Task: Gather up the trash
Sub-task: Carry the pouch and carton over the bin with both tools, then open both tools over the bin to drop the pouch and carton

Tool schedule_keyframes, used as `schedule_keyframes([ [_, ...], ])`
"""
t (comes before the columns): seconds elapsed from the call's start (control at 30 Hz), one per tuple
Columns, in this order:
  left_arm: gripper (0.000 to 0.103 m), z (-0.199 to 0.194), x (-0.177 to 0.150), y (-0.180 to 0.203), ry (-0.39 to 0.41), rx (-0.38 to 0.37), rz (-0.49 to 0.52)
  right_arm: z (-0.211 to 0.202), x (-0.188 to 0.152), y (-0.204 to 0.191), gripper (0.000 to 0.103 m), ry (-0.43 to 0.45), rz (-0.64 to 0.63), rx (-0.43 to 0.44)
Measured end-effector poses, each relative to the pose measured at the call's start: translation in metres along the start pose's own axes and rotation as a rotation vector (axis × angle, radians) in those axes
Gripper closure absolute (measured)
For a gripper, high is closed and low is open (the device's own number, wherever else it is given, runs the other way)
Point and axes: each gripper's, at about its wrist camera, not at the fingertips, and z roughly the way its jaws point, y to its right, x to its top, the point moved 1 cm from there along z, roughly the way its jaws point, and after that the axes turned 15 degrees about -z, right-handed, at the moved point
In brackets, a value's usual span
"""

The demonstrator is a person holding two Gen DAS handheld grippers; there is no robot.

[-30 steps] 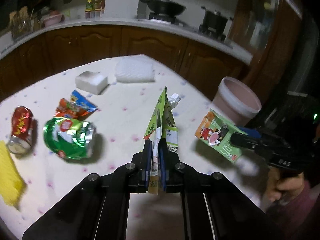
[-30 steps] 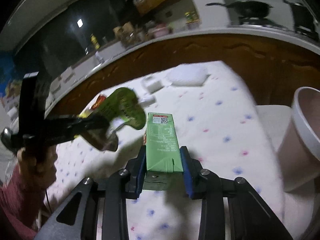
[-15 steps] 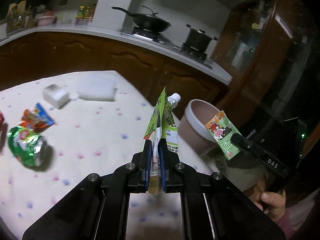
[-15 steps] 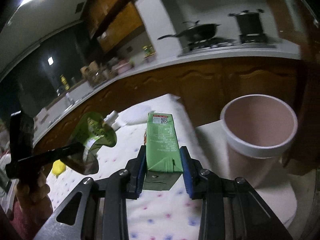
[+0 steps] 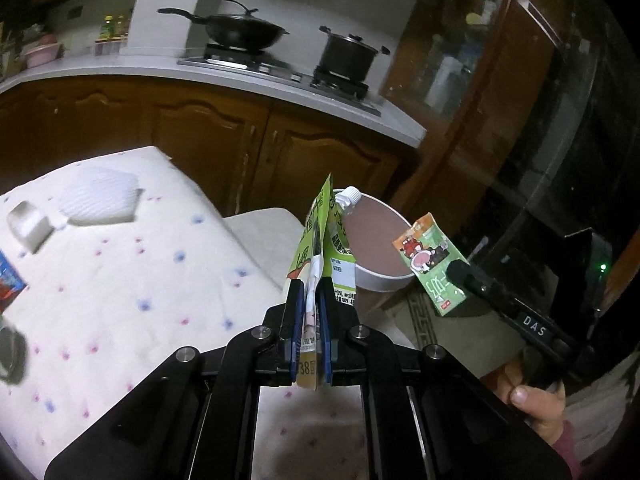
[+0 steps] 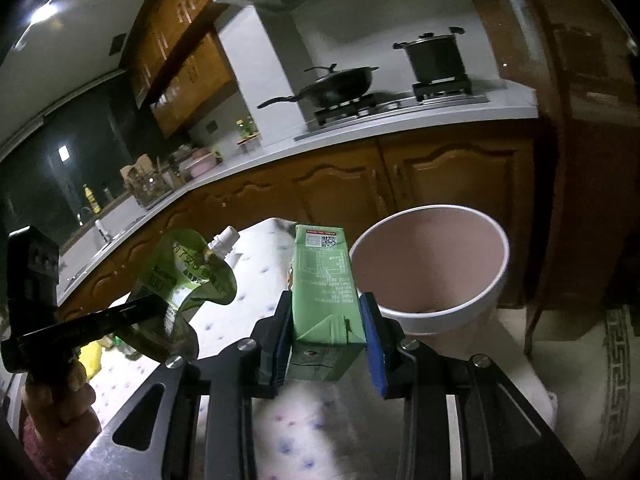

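Observation:
My left gripper (image 5: 307, 292) is shut on a green spouted drink pouch (image 5: 324, 236) and holds it in the air past the table's right edge, just before the bin (image 5: 380, 240). My right gripper (image 6: 325, 304) is shut on a green drink carton (image 6: 325, 280), also held up close to the pink bin with a white rim (image 6: 432, 268). The carton also shows in the left wrist view (image 5: 430, 258), and the pouch in the right wrist view (image 6: 188, 276).
The table with a dotted white cloth (image 5: 120, 280) holds a white foam block (image 5: 28, 222) and a white mesh pad (image 5: 100, 200). A snack wrapper (image 5: 8, 280) lies at the left edge. Wooden cabinets and a stove with a wok (image 5: 236, 32) stand behind.
Both grippers have swung right, away from the table's trash and toward the bin, still holding the pouch and the carton. The bin now sits right behind both items.

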Motion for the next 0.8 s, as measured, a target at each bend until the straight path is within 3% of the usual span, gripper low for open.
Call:
schedule_keyframes([
  [0.47, 0.096, 0.089, 0.042, 0.052, -0.06, -0.063, 0.004, 0.021, 0.018, 0.07, 0.07, 0.014, 0.054, -0.117],
  [0.8, 0.096, 0.158, 0.048, 0.062, -0.116, -0.045, -0.033, 0.053, 0.021, 0.094, 0.07, -0.03, 0.075, -0.141],
])
